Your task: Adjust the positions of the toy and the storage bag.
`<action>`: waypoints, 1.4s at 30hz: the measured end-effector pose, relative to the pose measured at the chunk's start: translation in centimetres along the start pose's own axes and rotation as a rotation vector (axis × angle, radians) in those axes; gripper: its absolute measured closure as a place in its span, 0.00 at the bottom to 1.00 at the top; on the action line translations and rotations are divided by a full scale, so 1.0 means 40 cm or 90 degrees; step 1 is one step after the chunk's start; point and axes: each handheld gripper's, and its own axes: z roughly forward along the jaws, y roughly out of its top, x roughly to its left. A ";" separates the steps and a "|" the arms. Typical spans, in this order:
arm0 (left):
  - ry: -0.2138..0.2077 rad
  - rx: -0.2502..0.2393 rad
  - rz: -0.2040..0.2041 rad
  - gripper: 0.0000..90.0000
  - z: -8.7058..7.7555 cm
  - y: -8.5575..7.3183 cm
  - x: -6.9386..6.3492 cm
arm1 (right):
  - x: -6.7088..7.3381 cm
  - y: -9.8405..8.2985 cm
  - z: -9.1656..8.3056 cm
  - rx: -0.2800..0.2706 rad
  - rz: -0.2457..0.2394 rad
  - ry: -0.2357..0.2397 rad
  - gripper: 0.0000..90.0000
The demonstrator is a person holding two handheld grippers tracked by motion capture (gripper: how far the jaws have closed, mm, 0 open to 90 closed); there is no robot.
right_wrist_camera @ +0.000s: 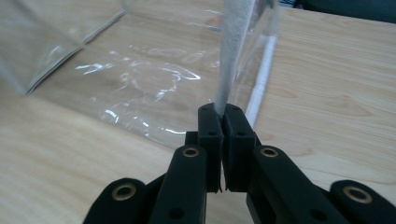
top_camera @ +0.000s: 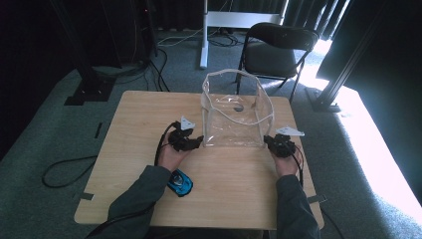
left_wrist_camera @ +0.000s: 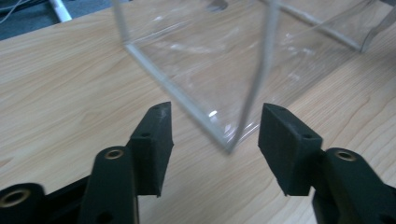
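Note:
A clear plastic bag with white piping stands open-topped in the middle of the wooden table. My right gripper is at its near right corner, shut on the bag's white corner seam, which rises from between the pads. My left gripper is at the bag's near left corner, jaws apart. In the left gripper view that corner edge stands between the two pads, touching neither. A small dark thing lies on the bag's floor.
A blue and black object lies on the table near the left forearm. Behind the table stand a black folding chair and a white stand leg. Cables trail on the carpet at left.

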 end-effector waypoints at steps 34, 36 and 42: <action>0.035 0.022 -0.007 0.97 -0.061 -0.048 -0.011 | 0.125 -0.049 -0.049 -0.014 -0.051 0.079 0.96; 0.036 0.021 -0.008 0.97 -0.064 -0.051 -0.012 | 0.126 -0.049 -0.051 -0.014 -0.050 0.080 0.96; 0.042 0.011 -0.040 0.68 -0.113 -0.082 0.001 | 0.149 -0.075 -0.083 -0.011 -0.006 0.015 0.67</action>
